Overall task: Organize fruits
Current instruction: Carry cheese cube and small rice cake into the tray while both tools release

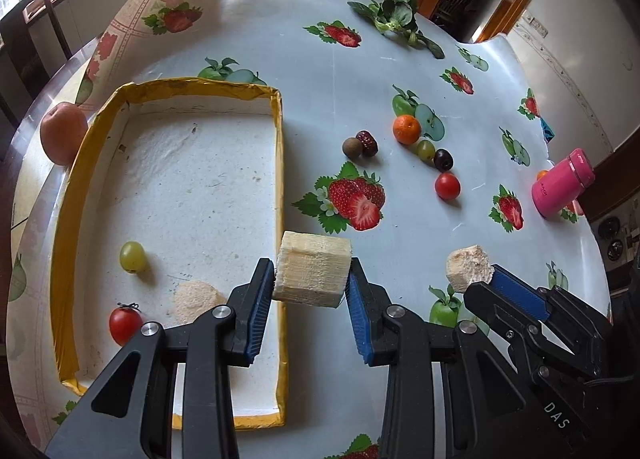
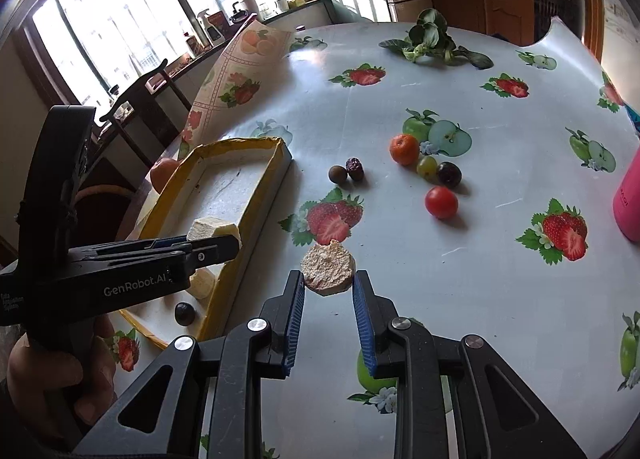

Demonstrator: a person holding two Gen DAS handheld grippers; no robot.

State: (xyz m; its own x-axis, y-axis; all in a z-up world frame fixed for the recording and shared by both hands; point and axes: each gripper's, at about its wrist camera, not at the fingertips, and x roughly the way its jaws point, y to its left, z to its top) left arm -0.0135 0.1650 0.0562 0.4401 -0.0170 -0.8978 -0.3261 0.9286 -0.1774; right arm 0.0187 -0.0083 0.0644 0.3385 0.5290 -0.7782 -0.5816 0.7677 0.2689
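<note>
My left gripper [image 1: 312, 279] is shut on a pale yellow chunk of peeled fruit [image 1: 313, 273], held above the right wall of the yellow-rimmed foam tray [image 1: 280, 163]. To its right, my right gripper [image 2: 329, 279] is shut on a smaller rough-faced fruit piece [image 2: 328, 269], which hangs over the tablecloth. A green grape [image 1: 132, 256], a cherry tomato [image 1: 125, 325] and a pale fruit slice [image 1: 196, 299] lie inside the tray. Loose on the cloth are an orange [image 1: 407, 129], a longan [image 1: 352, 147], a red date [image 1: 367, 143], a green grape [image 1: 425, 149], a dark plum [image 1: 443, 159] and a tomato [image 1: 447, 185].
An apple [image 1: 62, 133] rests outside the tray's left wall. A pink flask [image 1: 562, 183] stands at the right edge of the table. Leafy greens [image 1: 396, 17] lie at the far side. A person's hand [image 2: 52, 375] holds the left gripper. A chair [image 2: 132, 111] stands beyond the table.
</note>
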